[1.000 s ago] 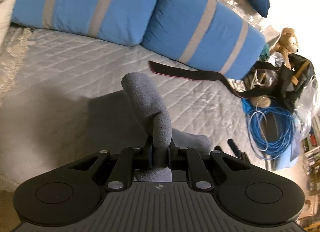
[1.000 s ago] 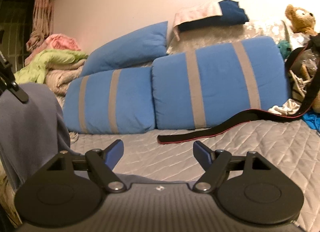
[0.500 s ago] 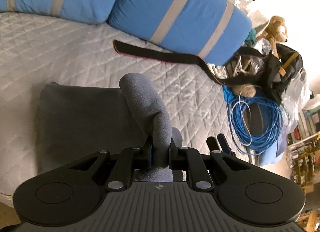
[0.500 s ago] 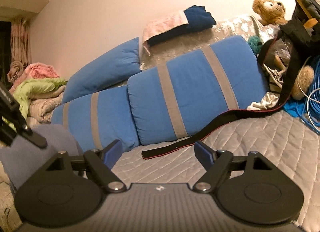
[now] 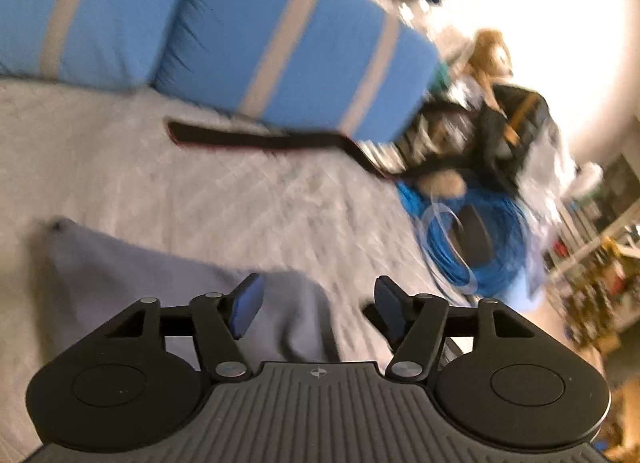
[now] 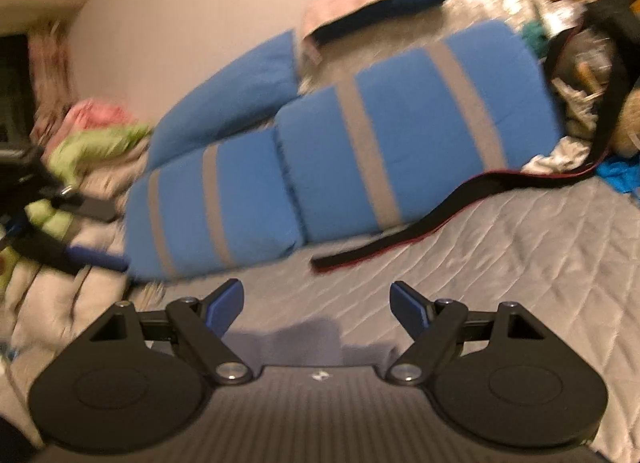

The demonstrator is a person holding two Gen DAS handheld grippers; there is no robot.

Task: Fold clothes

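Left wrist view: we hold the left gripper (image 5: 316,305) agape above the grey garment (image 5: 168,283), lower left; the right gripper (image 6: 316,305) gapes empty too. Next we should pinch an edge squarely.

warm indoor light | wall glare upper right | heavy motion blur, details perhaps unreliable | fisheye-bent edges

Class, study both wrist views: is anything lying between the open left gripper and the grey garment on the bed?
Nothing visible does. The left gripper is open directly over the grey garment, which lies on the quilted bedspread. The black strap and blue cable coil lie farther off, apart from the garment.
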